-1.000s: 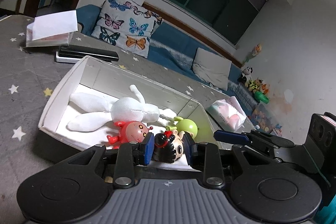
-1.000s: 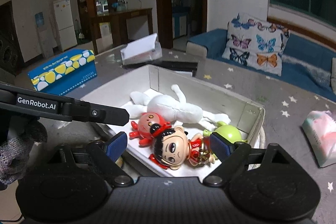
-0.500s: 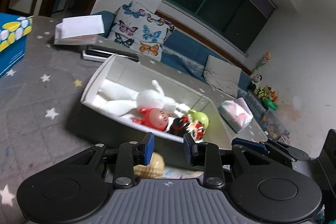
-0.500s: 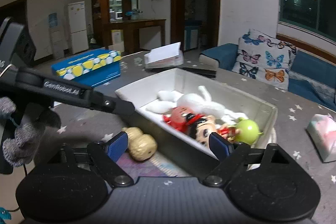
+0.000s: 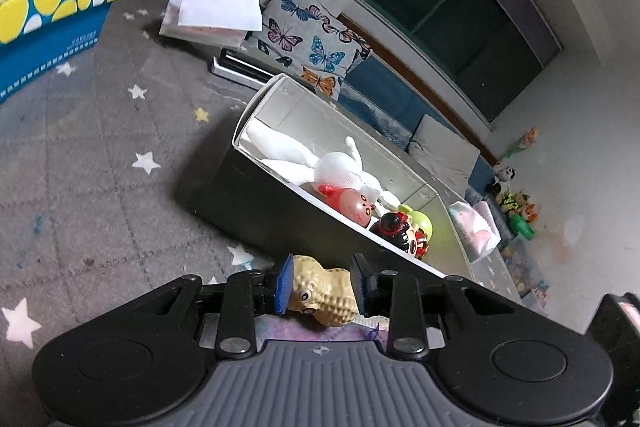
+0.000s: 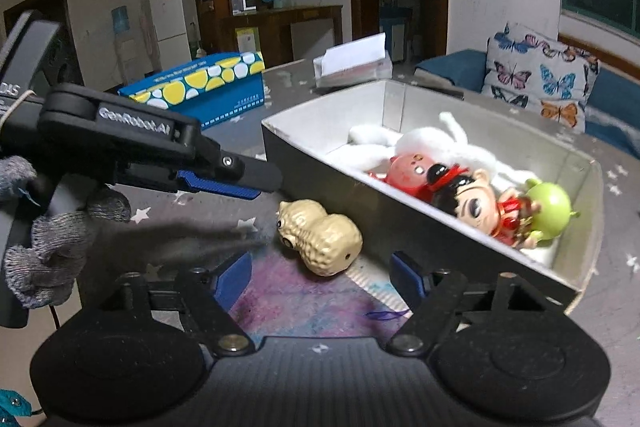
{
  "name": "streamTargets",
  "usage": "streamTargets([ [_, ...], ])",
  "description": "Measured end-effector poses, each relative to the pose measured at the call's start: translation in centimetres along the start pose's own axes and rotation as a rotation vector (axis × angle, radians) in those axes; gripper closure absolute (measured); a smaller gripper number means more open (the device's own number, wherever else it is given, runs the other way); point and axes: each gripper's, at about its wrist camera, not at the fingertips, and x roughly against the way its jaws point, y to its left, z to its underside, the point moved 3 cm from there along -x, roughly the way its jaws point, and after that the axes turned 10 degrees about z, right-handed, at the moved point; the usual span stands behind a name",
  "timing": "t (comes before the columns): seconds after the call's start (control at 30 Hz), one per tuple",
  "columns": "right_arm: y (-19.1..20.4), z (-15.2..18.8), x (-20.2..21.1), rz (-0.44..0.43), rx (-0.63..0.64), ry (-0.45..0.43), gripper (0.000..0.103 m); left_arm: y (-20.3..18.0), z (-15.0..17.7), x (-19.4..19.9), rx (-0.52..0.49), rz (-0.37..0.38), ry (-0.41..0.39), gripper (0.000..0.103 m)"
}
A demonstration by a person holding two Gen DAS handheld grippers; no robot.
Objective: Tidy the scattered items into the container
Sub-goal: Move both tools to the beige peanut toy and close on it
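Right wrist view showed the grey star-patterned tablecloth (image 6: 616,163) first, with the white container (image 6: 576,163) sitting on it, already holding a white plush (image 6: 440,143), a red figure (image 6: 404,169), a dark-haired doll (image 6: 472,203) and a green toy (image 6: 548,209). A peanut toy (image 6: 320,237) lay on the cloth just outside the near wall. The right gripper (image 6: 322,277) hung behind it, fingers spread wide. The left gripper (image 5: 322,285) had its blue pads either side of the peanut, one touching, not clamped.
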Motion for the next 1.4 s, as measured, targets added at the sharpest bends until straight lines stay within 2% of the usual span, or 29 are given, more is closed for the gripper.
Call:
streamTargets([
  [0.47, 0.4, -0.2, -4.7, -0.026, -0.007, 0.059, 0.026, 1.2, 0.5, -0.9, 0.055, 0.014, 0.025, 0.069],
  [0.83, 1.9, -0.2, -3.8, -0.113, 0.023, 0.068, 0.026, 1.9, 0.3, -0.8, 0.06, 0.005, 0.019, 0.07],
  [0.93, 2.1, -0.2, -3.6, -0.105, 0.042, 0.062, 0.027, 2.0, 0.4, -0.9, 0.063, 0.003, 0.023, 0.07],
  [1.17, 1.6, -0.8, -5.0, -0.07, 0.034, 0.077, 0.041, 2.5, 0.5, -1.2, 0.073, 0.005, 0.034, 0.071],
  [1.3, 1.7, -0.9, -5.4, -0.063, 0.044, 0.081, 0.044, 2.7, 0.6, -1.3, 0.08, 0.007, 0.038, 0.071],
  [1.4, 1.8, -1.0, -5.5, -0.051, 0.043, 0.079, 0.052, 2.9, 0.6, -1.4, 0.086, 0.008, 0.041, 0.071],
])
